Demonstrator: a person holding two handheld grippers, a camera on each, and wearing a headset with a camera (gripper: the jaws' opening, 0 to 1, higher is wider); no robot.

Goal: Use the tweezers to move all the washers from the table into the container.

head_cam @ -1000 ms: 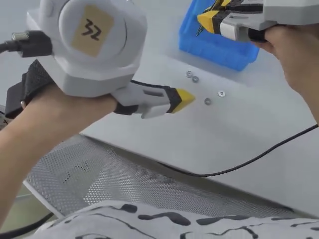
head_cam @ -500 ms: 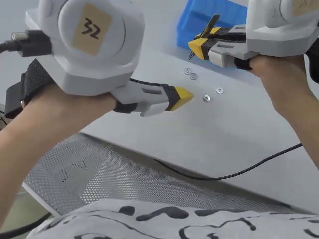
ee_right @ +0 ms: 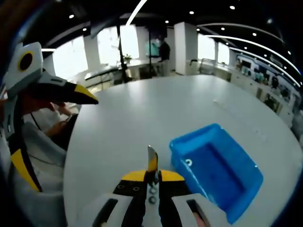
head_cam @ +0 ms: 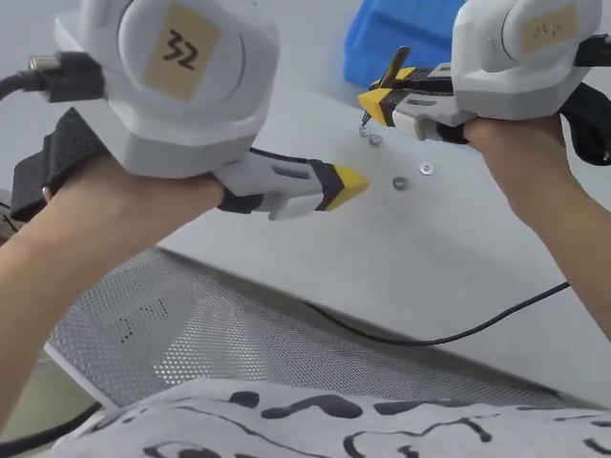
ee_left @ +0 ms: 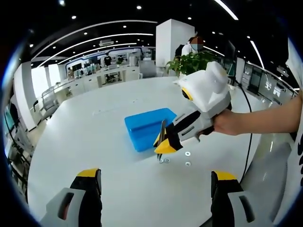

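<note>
Right gripper, jaws pinched on the tweezers, tips them down at the washers just below, blue container beyond, while the left gripper hangs level, jaws spread.

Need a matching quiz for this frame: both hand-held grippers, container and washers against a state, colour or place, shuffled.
Things:
1. left hand-held gripper
2. right hand-held gripper
3. container
4. washers

States:
A. blue, open-topped
B. loose on the white table
C. jaws wide apart, nothing between them
D. shut on the tweezers

Pairs: 1-C, 2-D, 3-A, 4-B
</note>
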